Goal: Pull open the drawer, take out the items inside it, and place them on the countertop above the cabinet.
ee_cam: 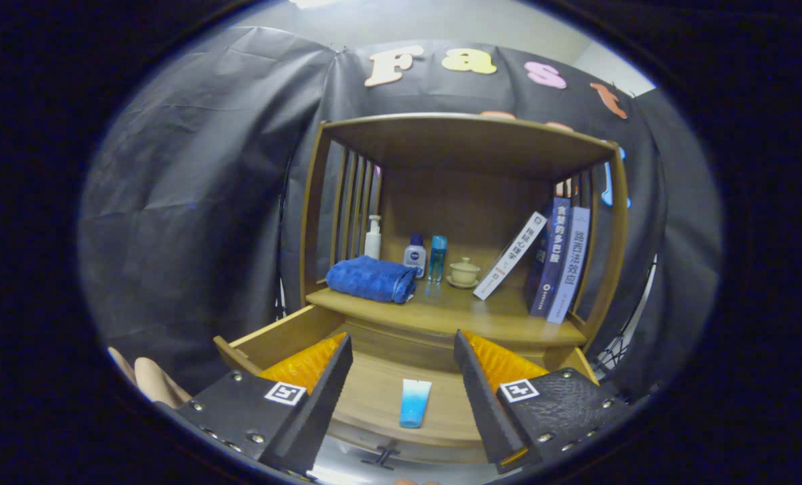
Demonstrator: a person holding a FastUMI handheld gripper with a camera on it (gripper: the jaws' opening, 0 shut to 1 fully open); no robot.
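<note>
Drawer [286,337] pulled open at lower centre of frame, blue tube [415,402] lying inside, gripper [401,377] fingers spread wide above it, holding nothing, tabletop [454,313] just beyond.

The gripper [403,377] stands with fingers wide apart, each one covering a side of the open drawer [380,394], so its floor at 4 and 8 o'clock is hidden. The handle [380,458] at 6 o'clock is partly cut off. The towel [371,278] hides the pump bottle's [373,237] base. Behind the books [554,259] at 3 o'clock, the slats are mostly covered.
</note>
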